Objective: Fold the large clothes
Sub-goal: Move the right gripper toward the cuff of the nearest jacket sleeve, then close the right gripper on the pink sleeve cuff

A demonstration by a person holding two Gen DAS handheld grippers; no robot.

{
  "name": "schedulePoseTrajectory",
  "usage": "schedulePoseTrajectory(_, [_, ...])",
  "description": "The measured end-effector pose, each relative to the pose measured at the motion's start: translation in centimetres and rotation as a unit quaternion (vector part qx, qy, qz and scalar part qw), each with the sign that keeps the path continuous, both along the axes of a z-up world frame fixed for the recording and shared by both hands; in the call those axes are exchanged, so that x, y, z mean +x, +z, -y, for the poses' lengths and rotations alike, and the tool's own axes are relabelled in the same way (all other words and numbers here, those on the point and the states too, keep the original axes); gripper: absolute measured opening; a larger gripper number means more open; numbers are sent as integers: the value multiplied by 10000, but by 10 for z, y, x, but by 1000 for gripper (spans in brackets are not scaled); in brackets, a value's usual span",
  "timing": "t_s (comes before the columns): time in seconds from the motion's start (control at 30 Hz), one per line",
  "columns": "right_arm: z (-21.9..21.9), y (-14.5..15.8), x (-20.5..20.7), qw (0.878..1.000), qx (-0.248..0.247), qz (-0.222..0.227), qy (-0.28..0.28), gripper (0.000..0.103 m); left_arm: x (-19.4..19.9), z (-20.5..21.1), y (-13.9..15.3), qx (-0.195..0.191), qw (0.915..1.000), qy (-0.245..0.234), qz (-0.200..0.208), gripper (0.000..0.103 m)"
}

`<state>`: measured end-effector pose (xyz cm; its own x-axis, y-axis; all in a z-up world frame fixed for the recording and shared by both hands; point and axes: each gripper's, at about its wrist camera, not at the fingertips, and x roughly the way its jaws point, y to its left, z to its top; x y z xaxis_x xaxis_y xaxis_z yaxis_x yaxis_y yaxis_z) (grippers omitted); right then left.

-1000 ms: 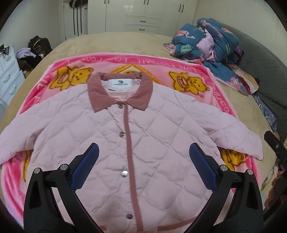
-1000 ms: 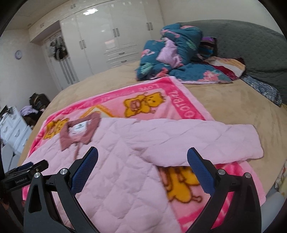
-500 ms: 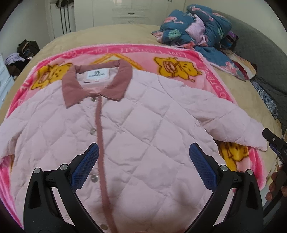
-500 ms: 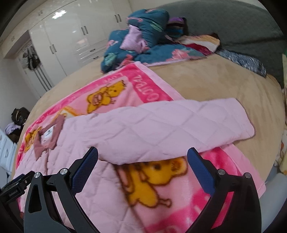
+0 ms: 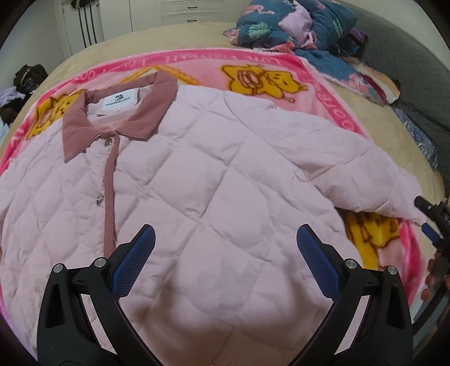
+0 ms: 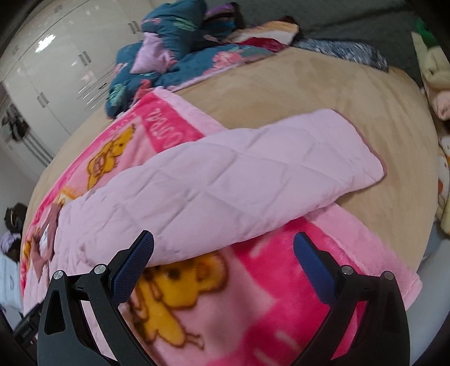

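Note:
A pale pink quilted jacket point(image 5: 213, 180) with a dusty-rose collar point(image 5: 84, 126) lies face up, buttoned, on a pink cartoon-bear blanket point(image 5: 281, 78). My left gripper point(image 5: 225, 253) is open and empty, hovering above the jacket's right front panel. My right gripper point(image 6: 223, 259) is open and empty, just in front of the jacket's right sleeve point(image 6: 253, 174), which stretches out over the blanket point(image 6: 253, 295) onto the tan bedcover. The right gripper's tip also shows at the right edge of the left wrist view point(image 5: 430, 222).
A tan bedcover point(image 6: 309, 90) spans the bed. A heap of blue floral bedding point(image 5: 295, 25) lies at the far right point(image 6: 174, 48). A grey headboard point(image 5: 407, 70) runs along the right. White wardrobes point(image 6: 56, 70) stand behind. Soft toys point(image 6: 438, 84) sit beside the bed.
Both grippers have moved to the right along the jacket. The left now hovers over the right front panel. The right has come closer to the sleeve. Both stay open.

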<state>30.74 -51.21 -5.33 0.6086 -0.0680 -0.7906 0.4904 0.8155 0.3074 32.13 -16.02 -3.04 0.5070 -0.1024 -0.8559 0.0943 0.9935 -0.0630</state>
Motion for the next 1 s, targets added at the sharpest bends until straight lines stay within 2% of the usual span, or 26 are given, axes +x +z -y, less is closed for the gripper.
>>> schedulePoseTrajectory(0.3, [41,-36,16,9957,620,-276,-628,99,10,7,-13,100,9999,-52,-102,94])
schedulePoseTrajectory(0.5, [67,-52,30,9895,959,-156,-1071,99,15,0,-14,108,9998,33,-132,94])
schedulePoseTrajectory(0.63, [84,-55,37,9849,1011,16,-1406,97,16,-10,-11,100,9998,120,-111,94])
schedulePoseTrajectory(0.67, [88,-56,38,9838,1027,32,-1468,95,16,-12,-10,105,9998,140,-104,94])
schedulePoseTrajectory(0.73, [97,-62,40,9805,1091,-5,-1635,79,16,-17,-8,128,9997,196,-99,94])
schedulePoseTrajectory(0.77, [102,-64,40,9789,1153,17,-1685,75,16,-20,-7,124,9996,217,-96,94])
schedulePoseTrajectory(0.83, [104,-62,37,9783,1172,48,-1709,61,16,-25,-5,203,9994,264,-64,94])
schedulePoseTrajectory(0.87, [104,-57,36,9802,1057,143,-1671,57,16,-27,-4,269,9992,284,-31,94])
schedulePoseTrajectory(0.93, [104,-51,34,9810,962,296,-1661,37,16,-31,-2,303,9990,321,13,94])
schedulePoseTrajectory(1.0, [106,-44,35,9811,989,481,-1593,28,17,-38,0,254,9989,384,10,94])
